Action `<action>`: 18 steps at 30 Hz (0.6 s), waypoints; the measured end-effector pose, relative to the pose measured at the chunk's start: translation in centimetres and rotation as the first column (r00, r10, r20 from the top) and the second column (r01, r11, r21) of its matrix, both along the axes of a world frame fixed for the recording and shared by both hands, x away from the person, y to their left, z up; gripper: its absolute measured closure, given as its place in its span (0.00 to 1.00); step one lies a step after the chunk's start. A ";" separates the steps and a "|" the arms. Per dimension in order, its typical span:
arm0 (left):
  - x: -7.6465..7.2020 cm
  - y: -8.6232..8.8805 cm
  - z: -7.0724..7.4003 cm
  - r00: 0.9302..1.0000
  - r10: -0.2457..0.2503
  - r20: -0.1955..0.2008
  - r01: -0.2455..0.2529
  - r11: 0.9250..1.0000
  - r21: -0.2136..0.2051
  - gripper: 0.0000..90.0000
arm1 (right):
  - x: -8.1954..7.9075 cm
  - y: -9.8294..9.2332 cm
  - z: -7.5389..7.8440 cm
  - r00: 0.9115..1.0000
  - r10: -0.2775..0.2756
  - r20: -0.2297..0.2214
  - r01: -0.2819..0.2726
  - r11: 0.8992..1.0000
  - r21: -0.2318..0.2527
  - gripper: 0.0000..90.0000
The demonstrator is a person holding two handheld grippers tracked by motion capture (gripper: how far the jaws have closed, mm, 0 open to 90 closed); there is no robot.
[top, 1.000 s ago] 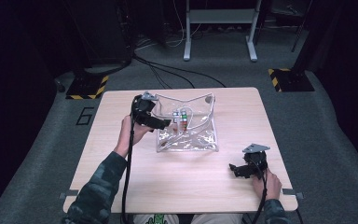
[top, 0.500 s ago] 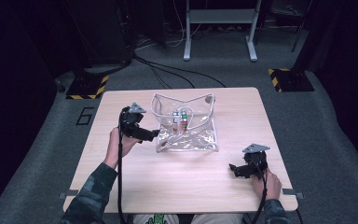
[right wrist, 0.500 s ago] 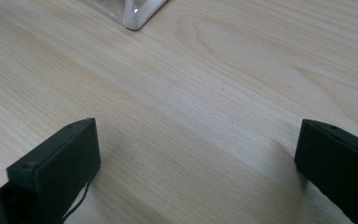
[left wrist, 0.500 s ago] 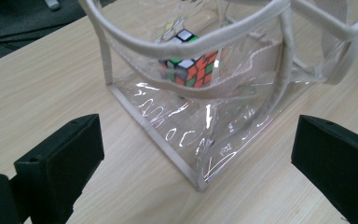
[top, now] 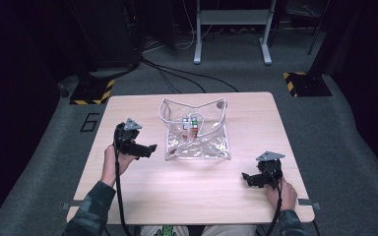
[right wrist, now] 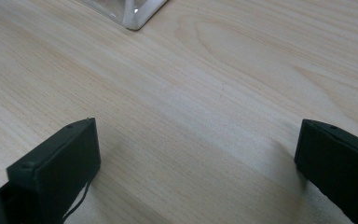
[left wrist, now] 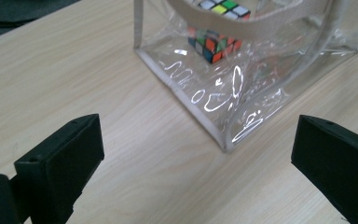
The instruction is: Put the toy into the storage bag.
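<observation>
From the high view, a clear plastic bag sits a little toward twelve o'clock from the middle of the wooden table, its white-edged mouth gaping upward. Inside it lies a puzzle cube (coloured stickers, mostly red, green and white). The left gripper is held at about nine o'clock from the bag, just beside its near left corner without touching, jaws pointing toward it. The right gripper lies low over the table at roughly four o'clock from the bag, well apart from it.

In the left gripper view, the two black jaws stand wide apart with nothing between them but bare wood. The bag fills the twelve to two o'clock part, one bottom corner pointing at the camera, a white strap across its top, and the cube resting on its floor.

In the right gripper view, the jaws are likewise spread wide over bare table; a white corner of the bag peeks in at eleven o'clock.
</observation>
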State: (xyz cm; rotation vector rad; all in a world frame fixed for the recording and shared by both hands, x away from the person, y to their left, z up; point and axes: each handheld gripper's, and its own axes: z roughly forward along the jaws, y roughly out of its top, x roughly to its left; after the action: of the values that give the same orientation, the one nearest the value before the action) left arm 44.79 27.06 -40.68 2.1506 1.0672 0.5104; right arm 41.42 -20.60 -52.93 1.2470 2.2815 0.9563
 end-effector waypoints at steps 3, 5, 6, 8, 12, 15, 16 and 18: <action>-0.5 0.7 -0.9 1.000 0.021 -0.012 -0.021 1.000 -0.006 0.02 | 0.0 0.0 0.0 1.000 0.000 0.000 0.000 1.000 0.000 0.00; -0.8 1.3 -1.5 0.999 0.036 -0.017 -0.037 0.999 -0.019 0.02 | 0.0 0.0 0.0 1.000 0.000 0.000 0.000 1.000 0.000 0.00; -1.2 1.9 -2.1 0.999 0.048 -0.026 -0.049 0.999 -0.023 0.02 | 0.0 0.0 0.0 1.000 0.000 0.000 0.000 1.000 0.000 0.00; -1.5 2.5 -2.7 0.998 0.057 -0.037 -0.058 0.998 -0.025 0.02 | 0.0 0.0 0.0 1.000 0.000 0.000 0.000 1.000 0.000 0.00; -1.9 3.3 -3.8 0.995 0.078 -0.059 -0.079 0.997 -0.024 0.02 | 0.0 0.0 0.0 1.000 0.000 0.000 0.000 1.000 0.000 0.00; -2.3 4.4 -5.0 0.991 0.108 -0.081 -0.111 0.994 -0.024 0.02 | 0.0 0.0 0.0 1.000 0.000 0.000 0.000 1.000 0.000 0.00; -2.3 4.4 -5.0 0.991 0.108 -0.081 -0.111 0.994 -0.024 0.02 | 0.0 0.0 0.0 1.000 0.000 0.000 0.000 1.000 0.000 0.00; -2.7 5.1 -5.9 0.987 0.134 -0.088 -0.137 0.990 -0.027 0.02 | 0.0 0.0 0.0 1.000 0.000 0.000 0.000 1.000 0.000 0.00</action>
State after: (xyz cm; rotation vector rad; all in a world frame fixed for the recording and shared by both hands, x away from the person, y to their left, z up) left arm 42.14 32.19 -46.57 2.0972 1.2672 0.4626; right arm 41.42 -20.60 -52.93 1.2471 2.2815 0.9562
